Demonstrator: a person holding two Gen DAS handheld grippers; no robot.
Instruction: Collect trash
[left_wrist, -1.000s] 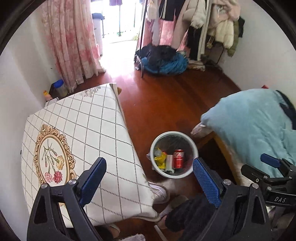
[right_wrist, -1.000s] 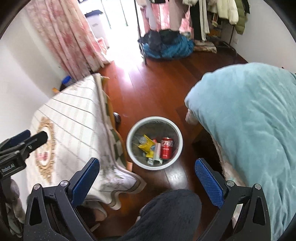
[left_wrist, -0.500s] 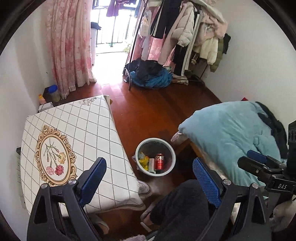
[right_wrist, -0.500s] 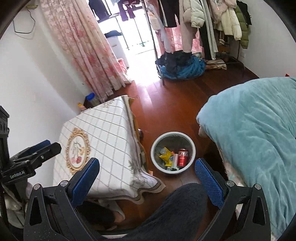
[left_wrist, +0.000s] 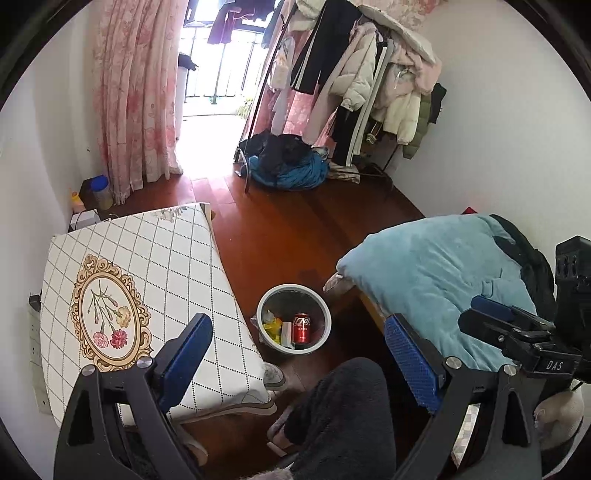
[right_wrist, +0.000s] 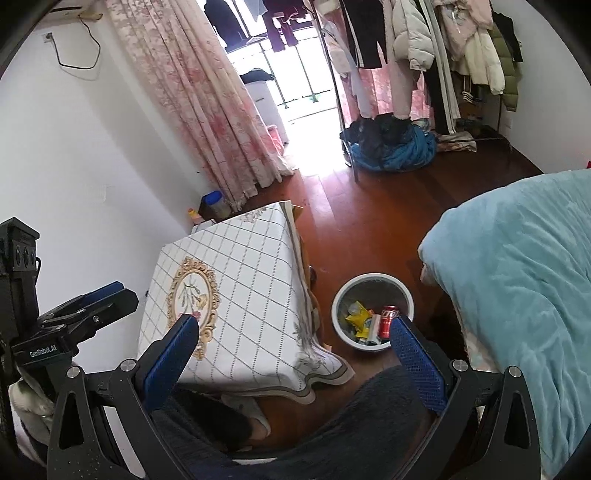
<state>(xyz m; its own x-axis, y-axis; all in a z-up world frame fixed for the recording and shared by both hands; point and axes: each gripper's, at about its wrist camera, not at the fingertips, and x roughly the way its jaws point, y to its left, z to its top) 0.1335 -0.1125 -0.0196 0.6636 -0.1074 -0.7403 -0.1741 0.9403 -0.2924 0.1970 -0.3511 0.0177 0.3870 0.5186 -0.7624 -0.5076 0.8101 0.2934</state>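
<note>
Beside the tablecloth's edge, on the floor: the white trash bin stands between the table and the bed, well below both grippers.
Bin contents: a red soda can upright against the bed side of the bin, a yellow snack wrapper on the table side, a pale carton wedged between them. All the trash I can make out is already inside.
Left gripper: jaws spread wide, nothing between the blue pads, held high above the bin with the table corner under its left finger.
Right gripper: also gaping and carrying nothing, seen just beside the bin's bed side in the left view; from its own camera the bin sits close under its right pad.
Table: checked cloth with a flower medallion, directly next to the bin; no loose litter shows on it.
Floor: dark red boards around the bin look bare of scraps, though the stretch nearest the person's knee is hidden.
Bed: blue blanket on the far side of the bin from the table, no trash visible on it.
Stage, my read: the collecting looks finished or nearly so; both tools are up and away from the bin.
Doing it well: sweep the view over table, floor and blanket for anything missed before calling it; if a scrap turns up, take it with the gripper nearer to it and release only once squarely over the bin's mouth.
Watch for: the can standing tall by the rim, which a low pass could knock.
</note>
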